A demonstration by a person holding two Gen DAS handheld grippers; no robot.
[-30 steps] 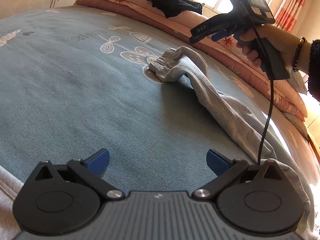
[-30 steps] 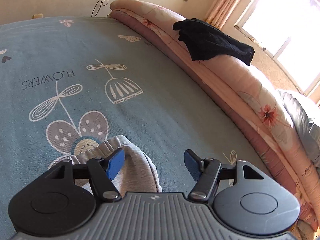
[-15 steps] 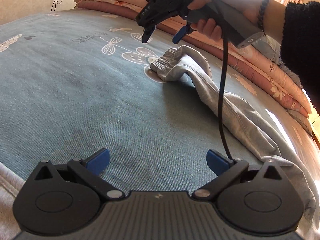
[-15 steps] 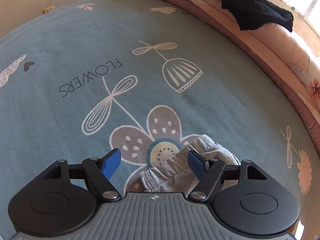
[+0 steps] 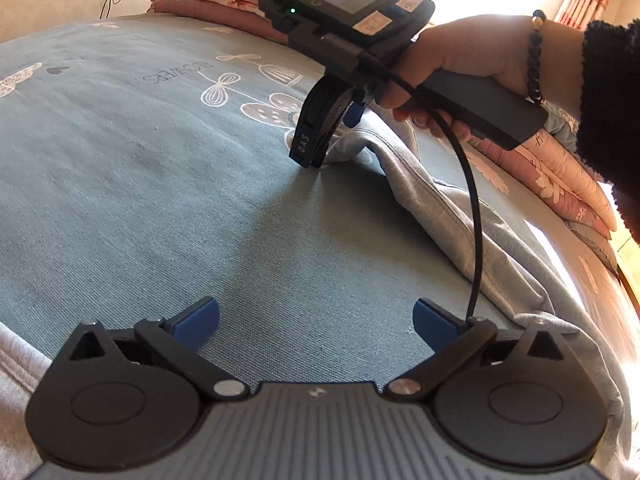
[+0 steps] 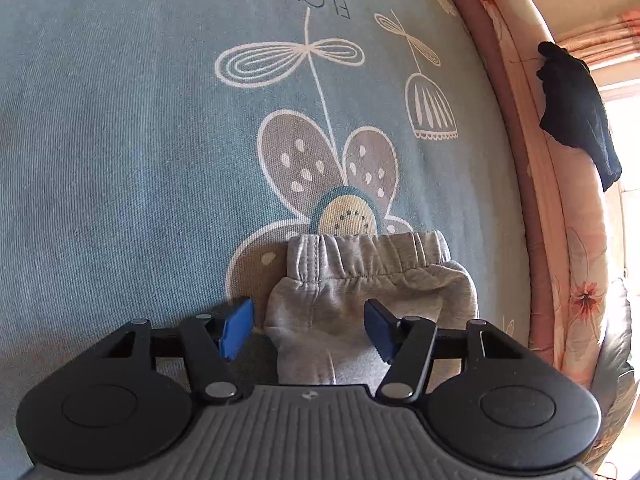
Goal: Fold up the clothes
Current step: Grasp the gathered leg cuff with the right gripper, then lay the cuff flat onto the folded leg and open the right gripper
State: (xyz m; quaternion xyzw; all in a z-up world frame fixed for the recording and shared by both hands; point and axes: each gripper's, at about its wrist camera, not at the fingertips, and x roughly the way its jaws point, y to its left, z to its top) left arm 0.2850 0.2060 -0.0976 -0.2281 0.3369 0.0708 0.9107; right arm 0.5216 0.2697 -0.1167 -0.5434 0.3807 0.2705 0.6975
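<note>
Grey sweatpants (image 5: 440, 216) lie in a long crumpled strip across the teal flowered bedsheet (image 5: 160, 200). Their elastic end (image 6: 360, 264) rests on the printed flower. My right gripper (image 6: 308, 328) points steeply down over this end. Its jaws are closing, with the grey fabric between them, and the left pad stands just clear of the cloth. From the left wrist view, the right gripper (image 5: 316, 156) touches down at the cloth's tip, held by a hand (image 5: 460, 52). My left gripper (image 5: 316, 320) hovers open over bare sheet, nothing between its fingers.
A folded pink floral quilt (image 6: 560, 200) runs along the bed's far side, with a black garment (image 6: 576, 120) draped on it. A black cable (image 5: 476, 240) hangs from the right gripper's handle toward my left gripper. More grey fabric (image 5: 16, 360) shows at the near left edge.
The right gripper has swung down and rolled, coming from above the bed onto the sweatpants' elastic end, and its jaws have narrowed. The left gripper has stayed where it was.
</note>
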